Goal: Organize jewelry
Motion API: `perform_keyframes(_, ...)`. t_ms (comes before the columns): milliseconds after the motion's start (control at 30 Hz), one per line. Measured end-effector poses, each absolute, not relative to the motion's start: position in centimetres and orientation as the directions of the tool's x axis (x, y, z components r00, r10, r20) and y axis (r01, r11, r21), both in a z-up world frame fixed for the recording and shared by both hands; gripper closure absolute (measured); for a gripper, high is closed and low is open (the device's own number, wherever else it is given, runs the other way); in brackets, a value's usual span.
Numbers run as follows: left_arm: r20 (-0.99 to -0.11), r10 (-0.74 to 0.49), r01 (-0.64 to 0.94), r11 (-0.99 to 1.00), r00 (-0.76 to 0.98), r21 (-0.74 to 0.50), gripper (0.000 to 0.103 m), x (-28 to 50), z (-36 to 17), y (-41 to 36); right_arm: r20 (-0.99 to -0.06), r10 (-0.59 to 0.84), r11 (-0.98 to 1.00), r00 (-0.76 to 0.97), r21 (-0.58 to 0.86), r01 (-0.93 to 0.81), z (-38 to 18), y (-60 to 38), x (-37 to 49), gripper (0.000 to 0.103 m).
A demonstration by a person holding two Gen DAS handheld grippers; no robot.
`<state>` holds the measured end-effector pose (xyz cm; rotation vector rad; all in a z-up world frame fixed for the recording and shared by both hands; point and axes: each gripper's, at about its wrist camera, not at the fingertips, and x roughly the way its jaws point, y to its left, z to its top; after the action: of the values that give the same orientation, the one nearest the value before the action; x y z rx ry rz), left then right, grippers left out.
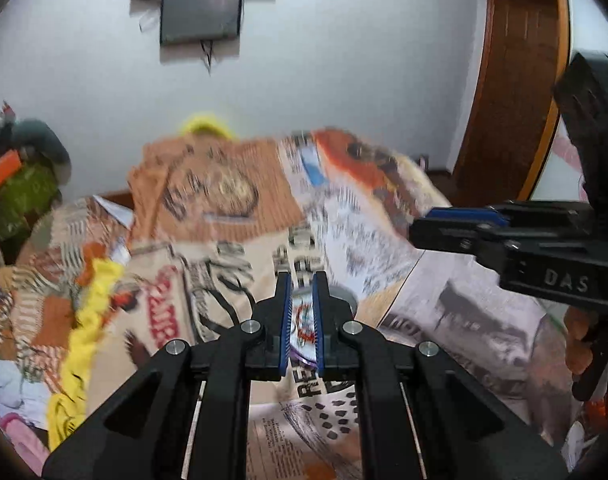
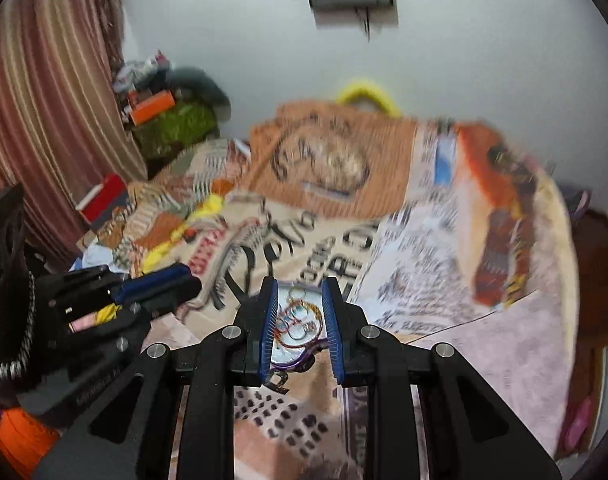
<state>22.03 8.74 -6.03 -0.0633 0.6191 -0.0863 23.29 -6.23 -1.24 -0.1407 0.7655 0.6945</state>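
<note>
The left gripper (image 1: pixel 303 312) has its jaws nearly closed, seemingly pinching a clear pouch of bangles (image 1: pixel 303 326). The right gripper (image 2: pixel 301 320) jaws stand apart around the pouch of bangles (image 2: pixel 298 322), possibly touching it. Below lies a newspaper-covered desk (image 2: pixel 444 240). Sorting looks barely begun; nothing is laid out yet.

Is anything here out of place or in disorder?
Yes. The jewelry lies as one tangled heap of rings and bangles in a round tray on newspaper, unsorted. Both views are blurred.
</note>
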Motion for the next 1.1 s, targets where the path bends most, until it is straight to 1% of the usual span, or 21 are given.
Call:
perform_keyframes(133,-0.467,-0.096,0.068,0.995,0.879,-0.077,0.093,17.8,-1.3,8.0,-0.557,0.553,0.774,0.62,0.066,-0.63,3.6,-8.1,18.2,0.082)
perform_keyframes(200,-0.396,-0.11,0.084,0.993,0.912,-0.081,0.088,15.0,1.2,7.5,-0.487,0.558,0.779,0.671,0.03,-0.626,5.6,-8.8,15.6,0.083)
perform_keyframes(267,-0.331,-0.1,0.085,0.995,0.938,-0.06,0.085,12.6,3.1,6.8,-0.406,0.565,0.786,0.718,0.002,-0.618,7.4,-9.9,12.6,0.082)
perform_keyframes(300,-0.299,-0.093,0.083,0.995,0.95,-0.046,0.083,11.4,4.0,6.4,-0.377,0.568,0.789,0.732,-0.005,-0.615,8.0,-10.0,11.6,0.08)
perform_keyframes(367,-0.249,-0.082,0.078,0.997,0.965,-0.025,0.078,9.3,5.1,5.8,-0.32,0.566,0.799,0.76,-0.014,-0.601,8.9,-11.0,9.3,0.076)
perform_keyframes(400,-0.208,-0.077,0.074,0.997,0.975,-0.021,0.078,7.7,5.7,5.5,-0.288,0.566,0.804,0.773,-0.018,-0.595,9.4,-11.4,8.1,0.074)
perform_keyframes(433,-0.186,-0.079,0.076,0.997,0.979,-0.026,0.078,6.6,5.9,5.4,-0.265,0.563,0.808,0.783,-0.023,-0.589,9.6,-11.7,7.2,0.074)
perform_keyframes(533,-0.147,-0.067,0.063,0.998,0.987,-0.031,0.076,4.4,6.1,5.1,-0.198,0.54,0.829,0.818,-0.043,-0.558,9.9,-12.5,4.3,0.071)
perform_keyframes(567,-0.135,-0.052,0.048,0.998,0.989,-0.026,0.07,3.8,6.0,4.9,-0.18,0.529,0.837,0.829,-0.05,-0.545,9.8,-12.6,3.5,0.066)
perform_keyframes(600,-0.121,-0.029,0.027,0.999,0.992,-0.021,0.062,3.0,5.8,4.7,-0.169,0.522,0.842,0.836,-0.05,-0.537,9.7,-12.6,3.2,0.056)
perform_keyframes(633,-0.116,-0.019,0.017,1.0,0.993,-0.018,0.056,2.6,5.6,4.5,-0.155,0.511,0.851,0.846,-0.051,-0.523,9.5,-12.7,2.6,0.05)
perform_keyframes(700,-0.105,0.019,-0.021,1.0,0.994,-0.016,0.034,1.9,5.1,4.3,-0.137,0.481,0.869,0.866,-0.059,-0.491,9.0,-12.8,2.1,0.031)
perform_keyframes(733,-0.099,0.03,-0.032,0.999,0.995,-0.019,0.028,1.6,4.8,4.2,-0.136,0.475,0.872,0.869,-0.062,-0.486,8.8,-12.9,2.2,0.027)
perform_keyframes(767,-0.095,0.042,-0.044,0.999,0.995,-0.023,0.016,1.4,4.4,4.1,-0.145,0.468,0.874,0.872,-0.066,-0.481,8.6,-12.9,2.2,0.021)
perform_keyframes(800,-0.093,0.048,-0.05,0.998,0.994,-0.024,0.01,1.0,4.4,4.0,-0.153,0.459,0.879,0.875,-0.068,-0.473,8.5,-12.9,2.2,0.019)
perform_keyframes(867,-0.096,0.056,-0.058,0.998,0.994,-0.027,0.008,0.7,4.1,3.8,-0.157,0.435,0.89,0.887,-0.076,-0.45,8.3,-13.0,2.1,0.016)
perform_keyframes(933,-0.105,0.056,-0.059,0.998,0.993,-0.026,0.007,0.4,3.9,3.4,-0.154,0.408,0.902,0.9,-0.082,-0.424,8.2,-13.2,1.7,0.004)
perform_keyframes(967,-0.109,0.061,-0.064,0.998,0.992,-0.026,0.006,0.1,3.8,3.4,-0.15,0.397,0.908,0.905,-0.08,-0.412,8.2,-13.2,1.7,0.002)
perform_keyframes(1000,-0.112,0.067,-0.07,0.997,0.991,-0.026,0.005,0.2,3.7,3.4,-0.144,0.39,0.912,0.909,-0.077,-0.404,8.2,-13.4,1.3,0.0)
perform_keyframes(1100,-0.118,0.074,-0.077,0.997,0.99,-0.024,0.005,0.2,3.5,3.3,-0.147,0.39,0.911,0.909,-0.082,-0.404,8.2,-13.6,0.6,0.0)
